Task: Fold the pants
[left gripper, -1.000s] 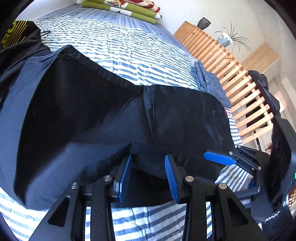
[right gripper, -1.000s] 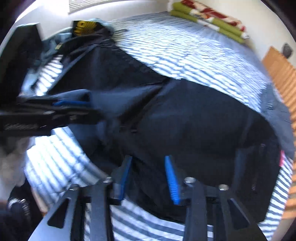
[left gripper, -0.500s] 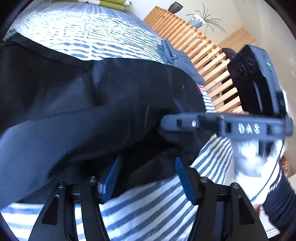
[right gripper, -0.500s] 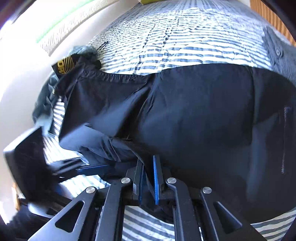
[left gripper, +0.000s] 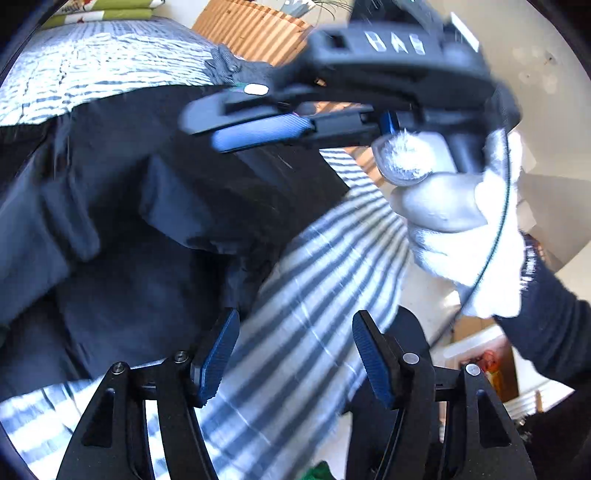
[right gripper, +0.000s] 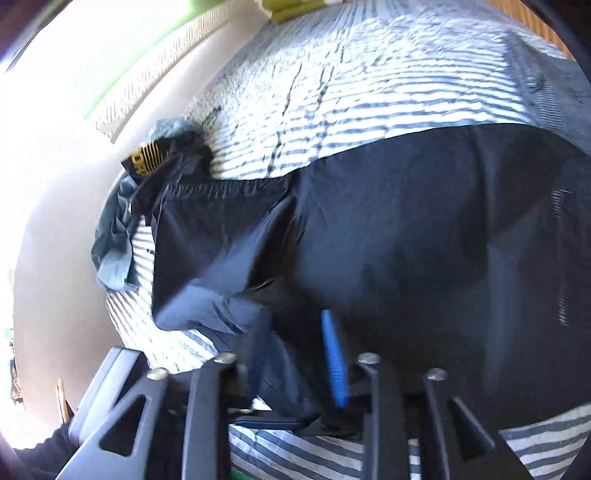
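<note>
Dark navy pants (right gripper: 424, 258) lie spread on the striped bedcover (right gripper: 332, 92), with a leg folded over and bunched at the near edge (left gripper: 110, 206). My left gripper (left gripper: 295, 356) is open over bare striped cover just right of the pants, nothing between its blue pads (left gripper: 216, 358). My right gripper (right gripper: 295, 354) hangs over the pants' near edge. Its jaws are opening: a loose fold of cloth lies between them and hides the left pad, while the right pad (right gripper: 334, 358) stands bare. A white-gloved hand (left gripper: 461, 206) holds that right gripper (left gripper: 207, 129), blurred, in the left wrist view.
A black garment with yellow print (right gripper: 147, 162) and a blue-grey cloth (right gripper: 110, 251) lie at the bed's left side by a white wall. A grey shirt (left gripper: 229, 66) and a wooden slatted frame (left gripper: 255, 33) are on the far right. Green pillows (left gripper: 110, 11) sit at the head.
The left gripper let go of the pants, opened wider and slid right onto bare bedcover. The right gripper shut on the pants' near edge, and its jaws have now parted again.
</note>
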`<move>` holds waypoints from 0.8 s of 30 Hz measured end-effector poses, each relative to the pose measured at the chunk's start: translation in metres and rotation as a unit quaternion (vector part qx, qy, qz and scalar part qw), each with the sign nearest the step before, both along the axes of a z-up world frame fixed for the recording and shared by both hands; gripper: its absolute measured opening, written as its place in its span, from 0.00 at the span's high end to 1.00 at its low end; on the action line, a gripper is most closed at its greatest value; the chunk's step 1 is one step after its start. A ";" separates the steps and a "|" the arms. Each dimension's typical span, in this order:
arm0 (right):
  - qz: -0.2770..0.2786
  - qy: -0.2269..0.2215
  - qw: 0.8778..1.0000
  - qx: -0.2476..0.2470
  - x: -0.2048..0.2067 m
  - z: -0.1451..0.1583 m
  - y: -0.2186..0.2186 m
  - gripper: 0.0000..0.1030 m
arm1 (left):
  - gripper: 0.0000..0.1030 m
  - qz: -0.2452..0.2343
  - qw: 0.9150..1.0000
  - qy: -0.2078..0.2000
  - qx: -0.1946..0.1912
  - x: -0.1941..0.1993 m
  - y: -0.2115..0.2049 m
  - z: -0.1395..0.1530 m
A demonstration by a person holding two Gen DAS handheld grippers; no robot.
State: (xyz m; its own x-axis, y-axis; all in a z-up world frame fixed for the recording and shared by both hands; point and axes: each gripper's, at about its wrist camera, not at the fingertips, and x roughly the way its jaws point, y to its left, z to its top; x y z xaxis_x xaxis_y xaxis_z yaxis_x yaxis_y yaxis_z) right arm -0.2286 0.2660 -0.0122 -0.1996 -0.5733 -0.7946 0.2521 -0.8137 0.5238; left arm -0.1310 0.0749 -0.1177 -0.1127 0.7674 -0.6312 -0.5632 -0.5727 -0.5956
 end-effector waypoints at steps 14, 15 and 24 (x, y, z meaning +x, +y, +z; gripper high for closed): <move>-0.105 -0.059 0.988 0.094 0.022 -0.058 0.062 0.72 | 0.34 -0.023 0.999 0.019 -0.024 0.007 0.037 -0.004; -0.105 -0.051 0.988 0.102 0.023 -0.053 0.062 0.72 | 0.34 -0.025 1.000 0.000 -0.010 0.010 0.029 -0.004; 0.044 0.027 0.981 0.189 0.037 -0.046 -0.035 0.70 | 0.29 0.168 0.986 0.017 0.010 0.029 -0.148 0.056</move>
State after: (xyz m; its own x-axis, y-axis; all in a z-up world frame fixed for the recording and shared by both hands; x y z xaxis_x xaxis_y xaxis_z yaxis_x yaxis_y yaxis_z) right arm -0.1913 0.2309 -0.0586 -0.2104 -0.2565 -0.9434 0.3483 -0.9213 0.1728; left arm -0.1017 -0.0730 -0.0620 -0.3823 0.6955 -0.6084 -0.3635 -0.7185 -0.5929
